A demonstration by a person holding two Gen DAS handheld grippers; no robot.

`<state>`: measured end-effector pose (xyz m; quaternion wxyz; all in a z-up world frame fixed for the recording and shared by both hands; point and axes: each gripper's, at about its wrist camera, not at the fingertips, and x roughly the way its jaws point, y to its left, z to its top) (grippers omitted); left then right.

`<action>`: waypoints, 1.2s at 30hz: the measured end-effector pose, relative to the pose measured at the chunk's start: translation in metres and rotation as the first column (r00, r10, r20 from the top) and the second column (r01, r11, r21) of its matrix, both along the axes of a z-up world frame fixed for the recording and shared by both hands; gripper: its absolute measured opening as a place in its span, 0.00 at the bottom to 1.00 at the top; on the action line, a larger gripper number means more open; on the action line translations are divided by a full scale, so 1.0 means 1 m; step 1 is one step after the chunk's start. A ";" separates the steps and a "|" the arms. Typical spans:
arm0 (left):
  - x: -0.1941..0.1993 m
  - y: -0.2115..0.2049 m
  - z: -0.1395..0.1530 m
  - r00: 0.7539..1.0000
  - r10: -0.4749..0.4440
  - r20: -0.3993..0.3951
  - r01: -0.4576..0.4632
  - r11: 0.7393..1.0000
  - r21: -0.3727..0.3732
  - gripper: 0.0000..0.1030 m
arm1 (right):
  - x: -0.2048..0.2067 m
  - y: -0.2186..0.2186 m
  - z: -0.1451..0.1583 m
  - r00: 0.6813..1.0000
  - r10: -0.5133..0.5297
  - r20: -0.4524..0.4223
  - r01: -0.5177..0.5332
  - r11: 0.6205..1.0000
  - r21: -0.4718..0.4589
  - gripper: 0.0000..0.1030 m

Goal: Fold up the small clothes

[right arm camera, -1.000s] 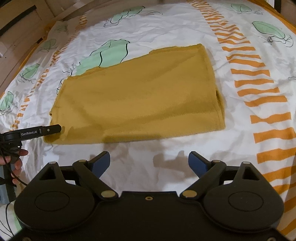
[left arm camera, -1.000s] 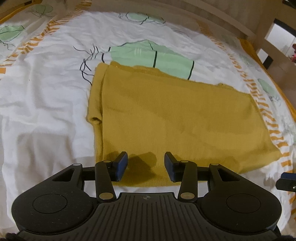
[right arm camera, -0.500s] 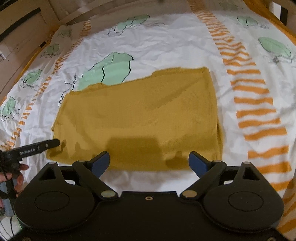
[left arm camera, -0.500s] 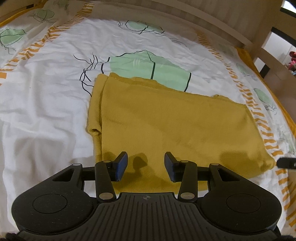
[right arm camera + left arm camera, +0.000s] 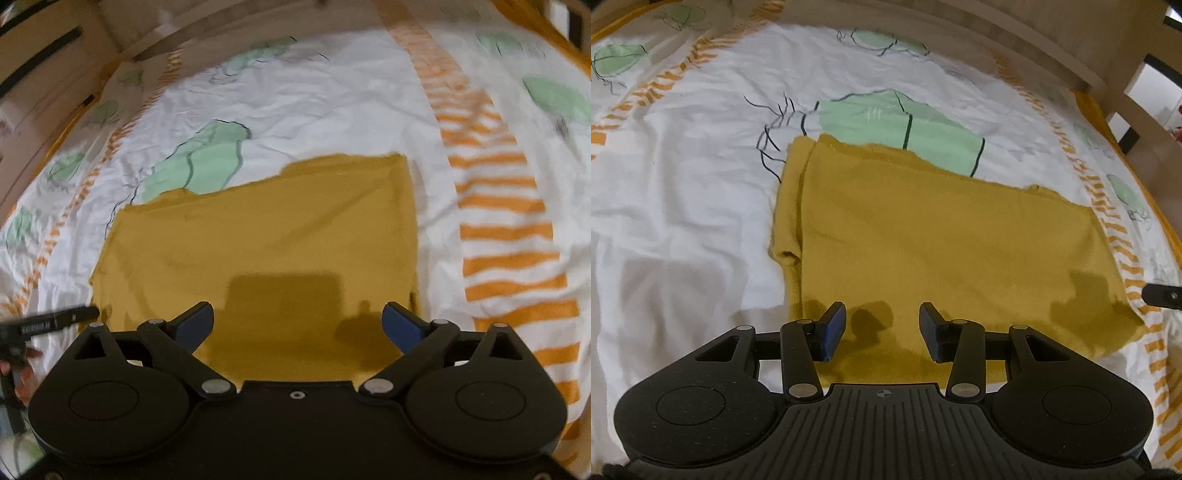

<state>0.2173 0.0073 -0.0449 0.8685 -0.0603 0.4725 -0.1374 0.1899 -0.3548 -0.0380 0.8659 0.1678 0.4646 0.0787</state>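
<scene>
The jaws of the right gripper (image 5: 297, 325) have just been widening and stand released above the near edge of the folded mustard garment (image 5: 942, 243), gripping nothing. The left gripper (image 5: 882, 330) hovers half-spread and empty over the garment, which lies flat on the bed (image 5: 683, 206).

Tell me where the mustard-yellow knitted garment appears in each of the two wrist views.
Left wrist view: mustard-yellow knitted garment, centre to right, folded edge at left.
Right wrist view: garment, centre, reaching the bottom.
Shared landmark: the green leaf print on the sheet, just beyond the garment's far edge.
</scene>
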 end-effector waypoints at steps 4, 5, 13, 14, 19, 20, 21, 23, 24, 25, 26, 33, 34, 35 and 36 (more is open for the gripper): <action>0.002 -0.002 -0.001 1.000 -0.009 -0.003 0.009 1.000 0.004 0.41 | 0.009 -0.025 -0.016 0.998 -0.049 -0.031 0.052 0.996 0.077 0.96; 0.001 -0.002 -0.001 1.000 -0.011 -0.005 0.011 1.000 0.005 0.41 | 0.010 -0.031 -0.019 0.998 -0.066 -0.023 0.068 0.994 0.088 0.96; 0.002 -0.010 -0.006 0.999 -0.032 -0.023 0.033 0.999 0.012 0.41 | 0.027 -0.069 -0.044 0.987 -0.159 -0.022 0.161 0.967 0.198 1.00; 0.002 -0.010 -0.007 0.999 -0.031 -0.029 0.031 0.999 0.009 0.41 | 0.031 -0.071 -0.048 0.986 -0.166 -0.027 0.168 0.963 0.209 1.00; 0.004 -0.015 -0.004 0.999 -0.037 -0.028 0.037 0.999 -0.001 0.41 | 0.045 -0.081 -0.066 0.987 -0.162 -0.024 0.160 0.931 0.329 1.00; 0.005 -0.017 -0.002 0.999 -0.040 -0.026 0.040 0.999 0.001 0.41 | 0.048 -0.081 -0.068 0.988 -0.153 -0.014 0.148 0.922 0.358 1.00; 0.005 -0.019 -0.001 0.999 -0.041 -0.026 0.041 0.999 0.002 0.41 | 0.050 -0.081 -0.071 0.989 -0.145 -0.008 0.136 0.910 0.392 1.00; 0.009 -0.026 0.003 0.998 -0.049 -0.029 0.049 0.999 0.001 0.41 | 0.057 -0.080 -0.077 0.993 -0.117 -0.004 0.105 0.878 0.467 1.00; 0.011 -0.030 0.005 0.998 -0.056 -0.028 0.056 0.998 0.003 0.41 | 0.059 -0.079 -0.079 0.994 -0.108 0.000 0.094 0.867 0.490 1.00; 0.013 -0.035 0.008 0.998 -0.062 -0.025 0.062 0.998 0.008 0.41 | 0.062 -0.078 -0.080 0.995 -0.102 0.005 0.086 0.864 0.495 1.00; 0.017 -0.042 0.011 0.997 -0.075 -0.020 0.075 0.997 0.016 0.41 | 0.064 -0.077 -0.080 0.996 -0.092 0.010 0.076 0.868 0.492 1.00; 0.062 -0.103 0.013 0.994 -0.111 -0.027 0.111 0.994 0.019 0.41 | 0.065 -0.078 -0.079 0.997 -0.082 0.006 0.069 0.870 0.489 1.00; 0.071 -0.113 0.010 0.994 -0.106 -0.038 0.106 0.994 0.019 0.41 | 0.064 -0.079 -0.079 0.997 -0.083 0.003 0.071 0.868 0.492 1.00; 0.075 -0.121 0.006 0.994 -0.099 -0.047 0.101 0.995 0.024 0.41 | 0.065 -0.080 -0.080 0.996 -0.084 0.000 0.074 0.866 0.495 1.00; 0.082 -0.128 0.003 0.993 -0.099 -0.057 0.101 0.995 0.028 0.41 | 0.067 -0.080 -0.081 0.996 -0.086 -0.003 0.076 0.863 0.499 1.00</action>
